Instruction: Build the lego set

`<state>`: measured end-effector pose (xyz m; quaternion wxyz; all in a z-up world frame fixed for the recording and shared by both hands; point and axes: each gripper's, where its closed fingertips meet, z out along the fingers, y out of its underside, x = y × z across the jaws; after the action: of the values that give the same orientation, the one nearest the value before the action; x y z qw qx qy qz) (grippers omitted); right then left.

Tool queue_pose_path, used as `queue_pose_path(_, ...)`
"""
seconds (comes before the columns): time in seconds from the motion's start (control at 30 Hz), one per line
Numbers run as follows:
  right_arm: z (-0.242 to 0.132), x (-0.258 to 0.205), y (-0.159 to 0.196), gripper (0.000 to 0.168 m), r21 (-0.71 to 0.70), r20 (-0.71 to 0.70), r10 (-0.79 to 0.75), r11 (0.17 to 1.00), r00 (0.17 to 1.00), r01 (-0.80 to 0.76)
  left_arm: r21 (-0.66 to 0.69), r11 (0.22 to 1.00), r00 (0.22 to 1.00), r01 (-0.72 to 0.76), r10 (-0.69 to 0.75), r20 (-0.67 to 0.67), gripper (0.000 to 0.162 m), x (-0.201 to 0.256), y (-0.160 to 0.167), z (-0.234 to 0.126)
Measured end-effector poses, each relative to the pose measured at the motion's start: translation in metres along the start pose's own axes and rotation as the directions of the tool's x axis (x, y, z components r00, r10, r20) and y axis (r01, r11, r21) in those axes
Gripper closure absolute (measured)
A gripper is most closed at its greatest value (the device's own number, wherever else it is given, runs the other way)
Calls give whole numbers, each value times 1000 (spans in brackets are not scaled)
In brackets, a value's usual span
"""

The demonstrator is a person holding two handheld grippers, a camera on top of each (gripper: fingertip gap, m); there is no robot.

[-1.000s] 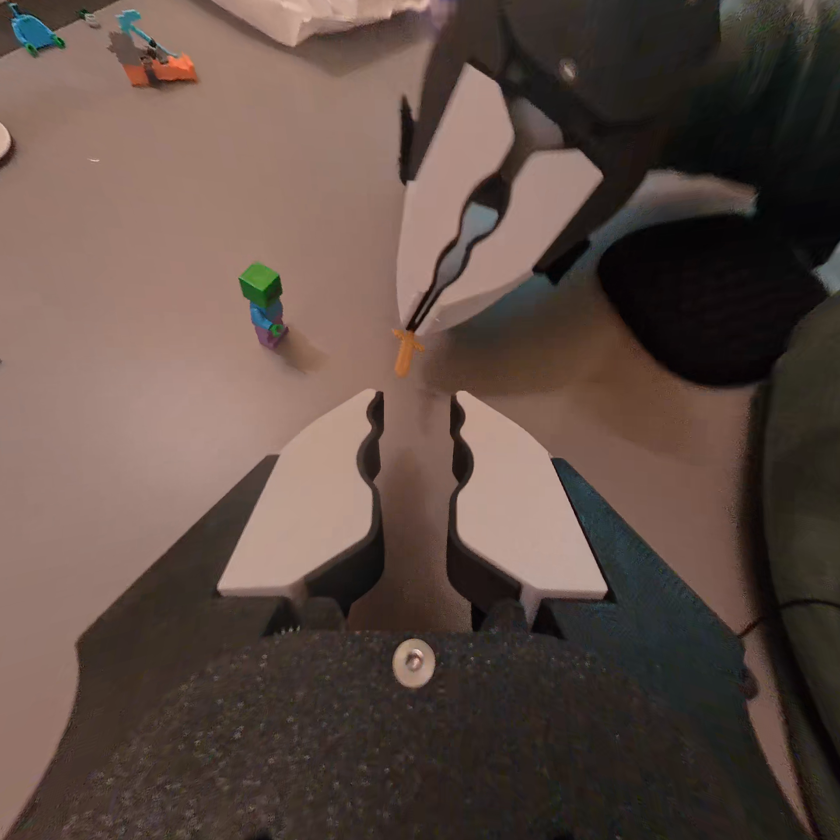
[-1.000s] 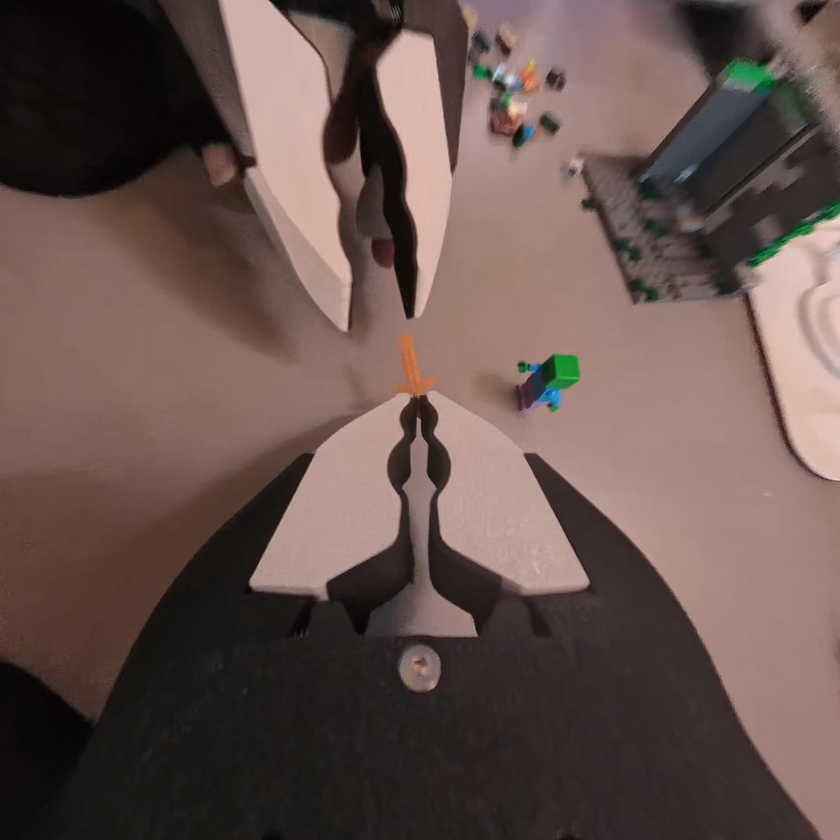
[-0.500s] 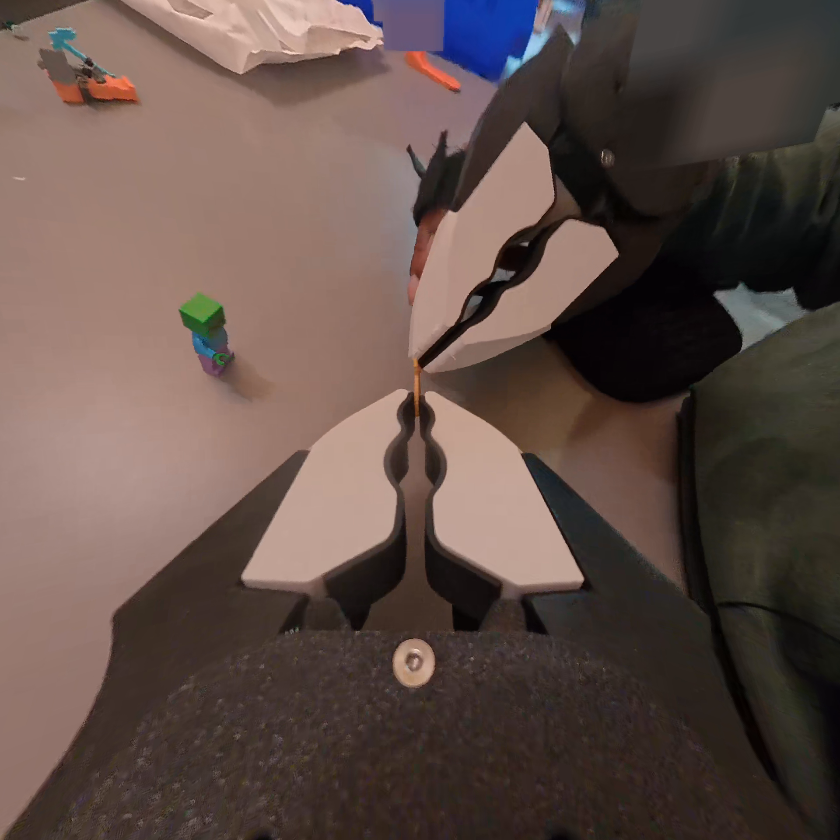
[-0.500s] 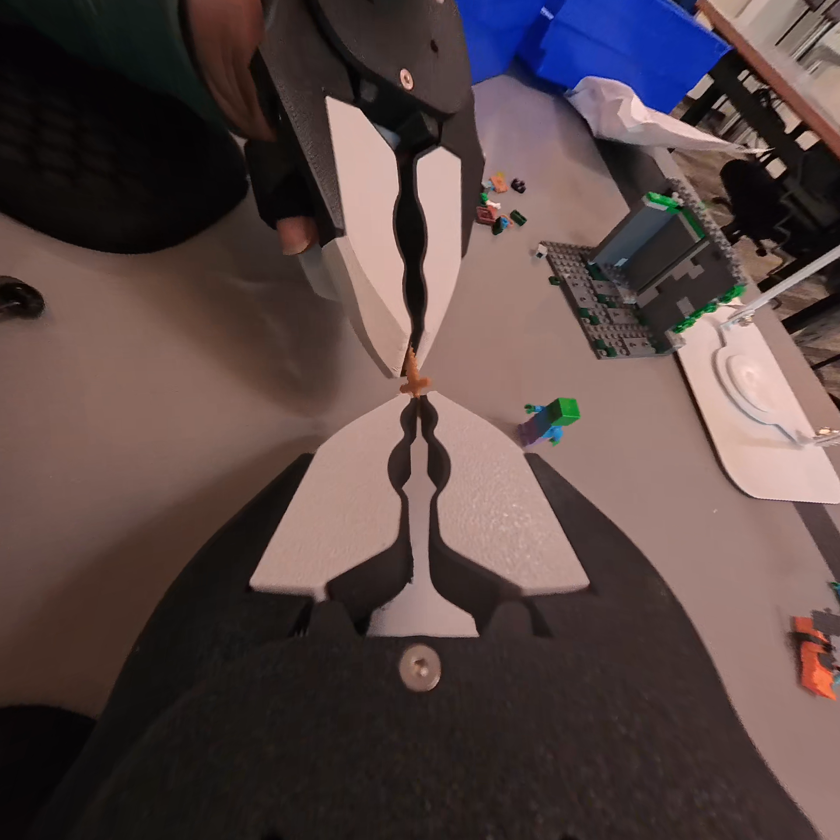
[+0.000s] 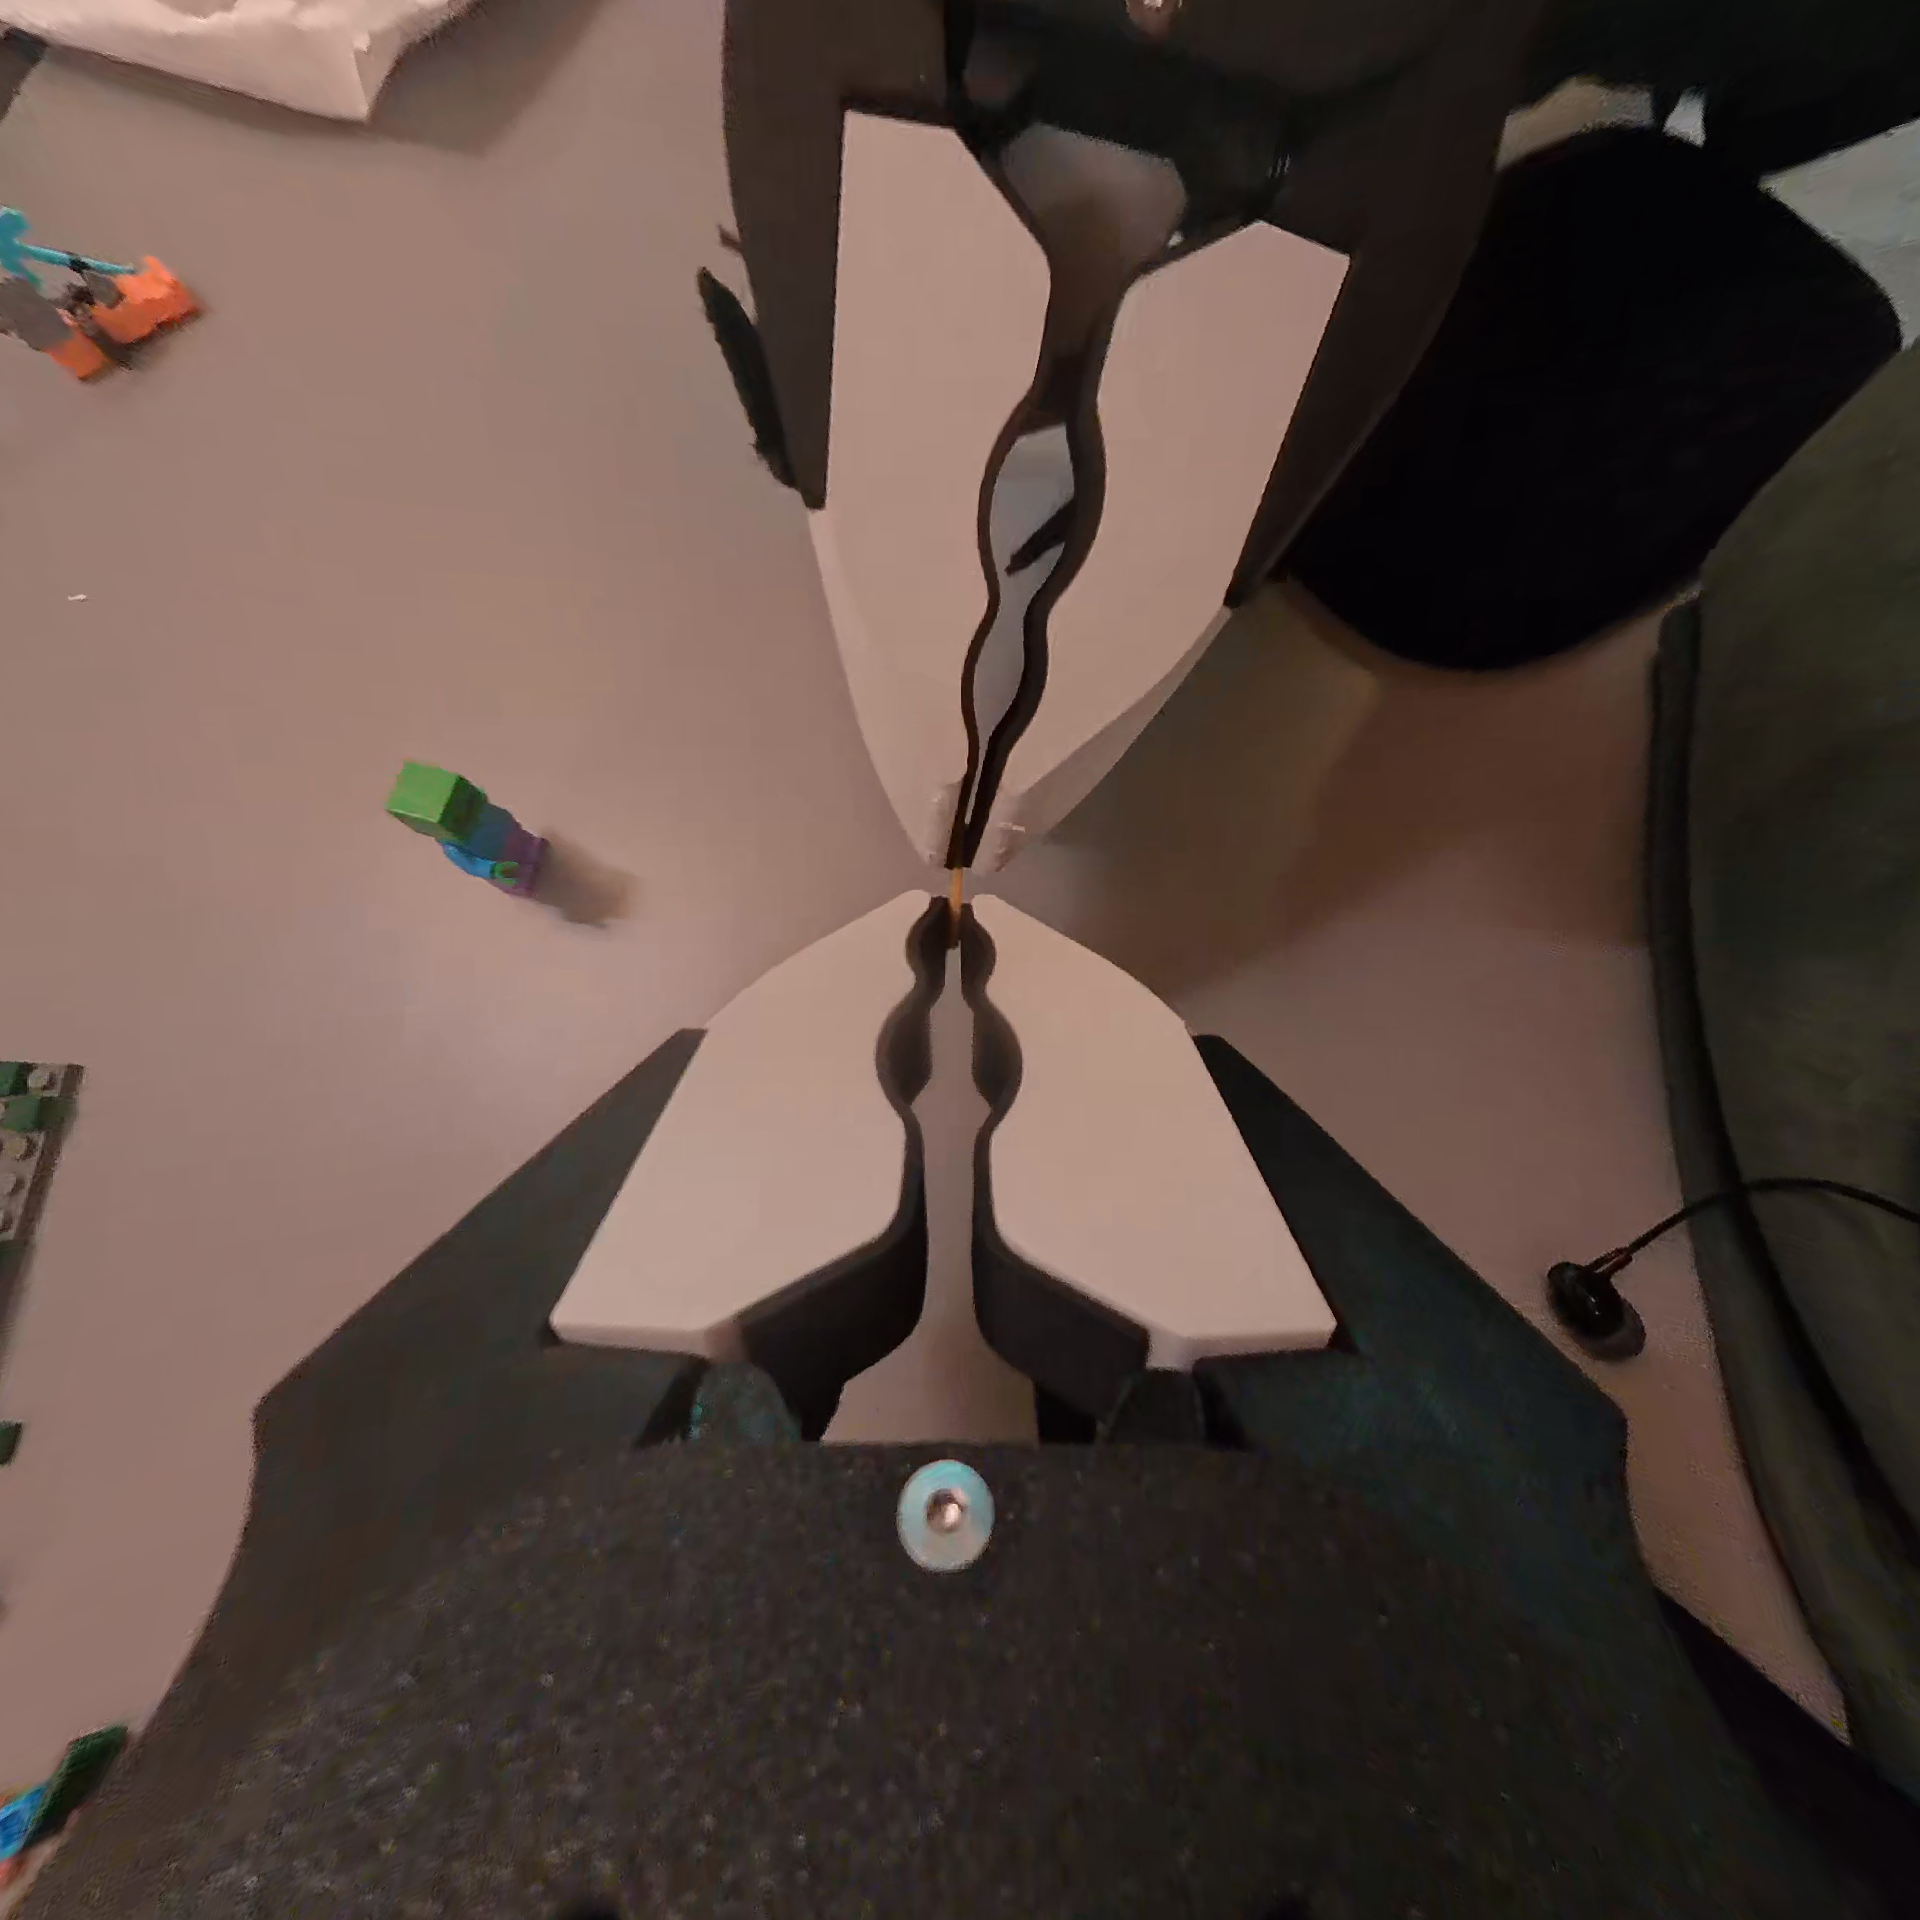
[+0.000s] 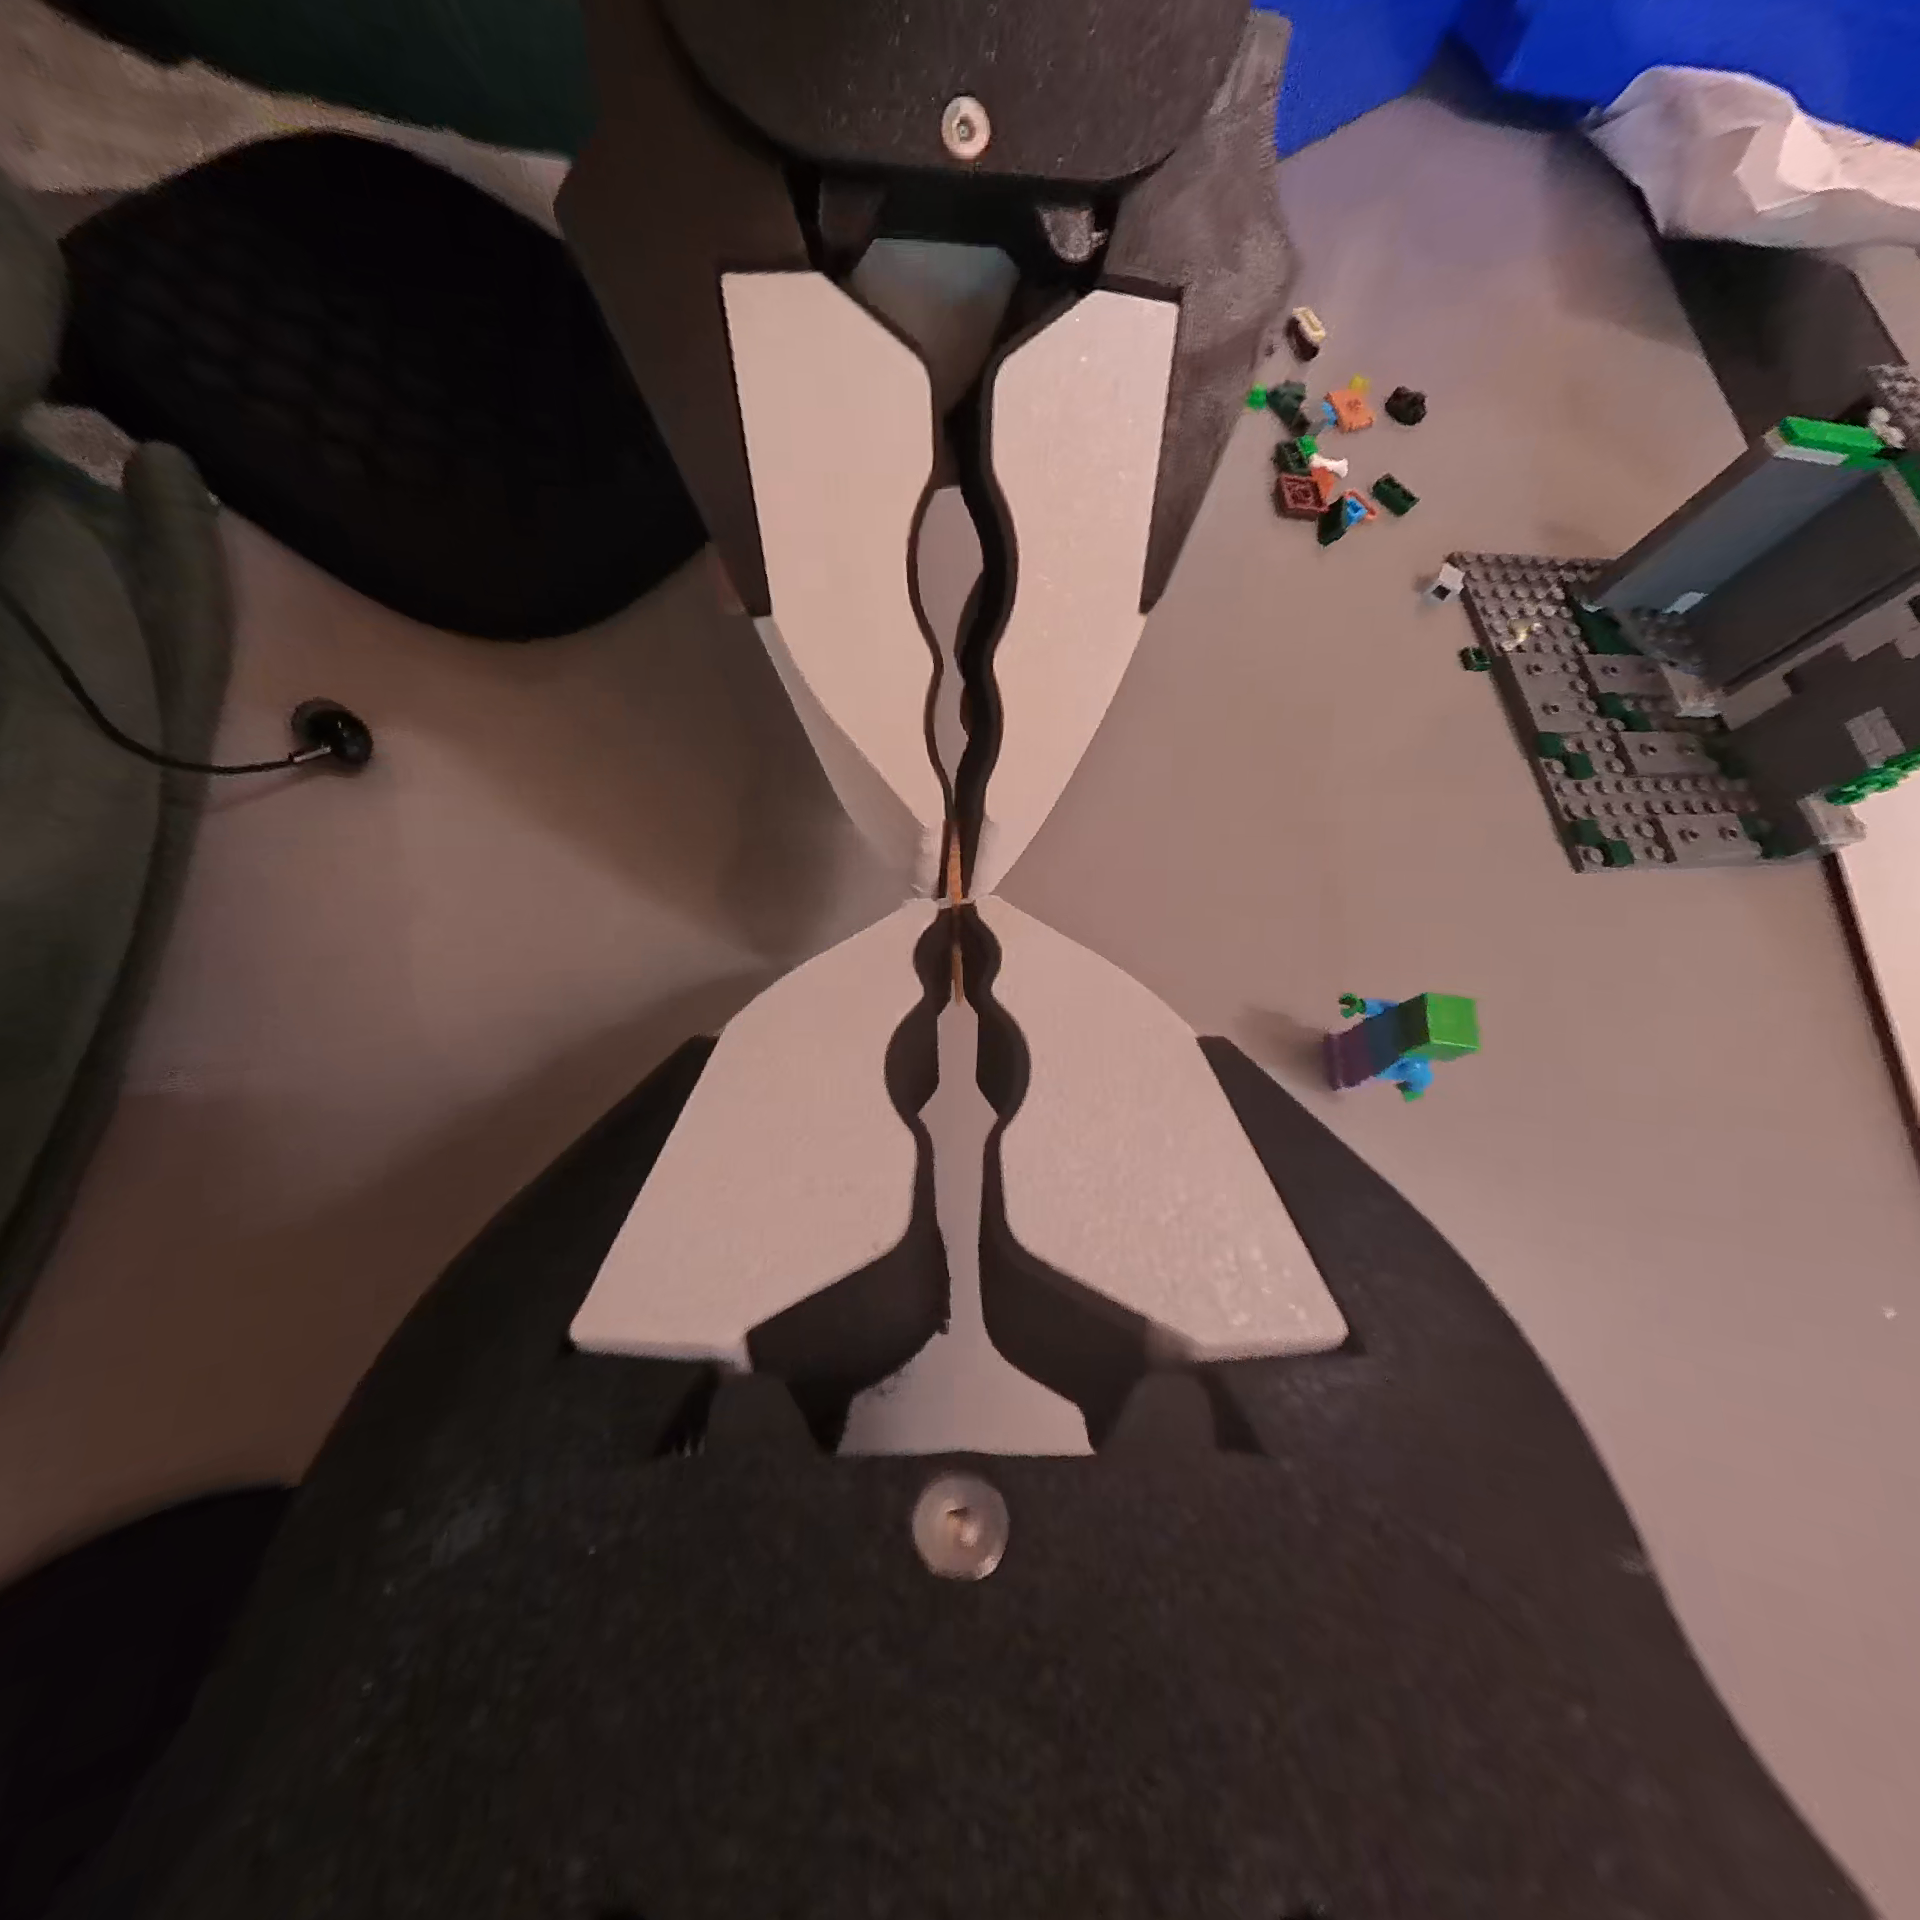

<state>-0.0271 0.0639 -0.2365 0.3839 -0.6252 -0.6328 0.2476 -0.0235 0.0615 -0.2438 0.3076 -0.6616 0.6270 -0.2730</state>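
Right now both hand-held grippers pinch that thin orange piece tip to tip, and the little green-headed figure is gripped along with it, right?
Not quite. The green-headed figure stands alone on the grey table, apart from both tools. The right wrist view shows it. The left hand-held gripper and right hand-held gripper do pinch the thin orange piece tip to tip.

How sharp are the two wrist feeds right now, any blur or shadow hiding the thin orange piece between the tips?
Left wrist view: edges smeared, centre fairly sharp; the thin orange lego piece shows only as a sliver between the left gripper and right gripper. Right wrist view: slight softness, strong wide-angle bending; the piece sits in dark shadow between the fingers, and the green-headed minifigure reads clearly.
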Motion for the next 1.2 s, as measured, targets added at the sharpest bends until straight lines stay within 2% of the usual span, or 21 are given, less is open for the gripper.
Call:
queue_pose_path(0.13,1,2,5,167,14,-38,16,1000,999,-16,68,998,1000,-2,2,9,148,-3,4,-2)
queue_pose_path(0.3,3,2,3,167,38,-50,30,999,998,-28,121,993,1000,-1,0,8,142,-4,10,3)
queue_pose_path(0.6,6,2,-2,167,79,-42,42,996,998,-38,180,982,998,-53,48,30,160,-4,1,4)
queue_pose_path(0.8,5,3,-4,167,128,-17,89,988,996,-86,183,982,998,-54,49,32,160,-4,0,1)
queue_pose_path(0.97,-1,5,-12,168,224,29,164,960,986,-166,231,972,999,-43,39,22,160,-5,-7,-6)
queue_pose_path(1.07,-1,5,-13,167,233,51,183,954,982,-190,208,977,999,-49,49,8,161,-5,-7,-8)
queue_pose_path(1.2,5,2,-7,166,182,48,154,970,987,-161,89,991,995,-95,97,-12,161,-3,2,-4)
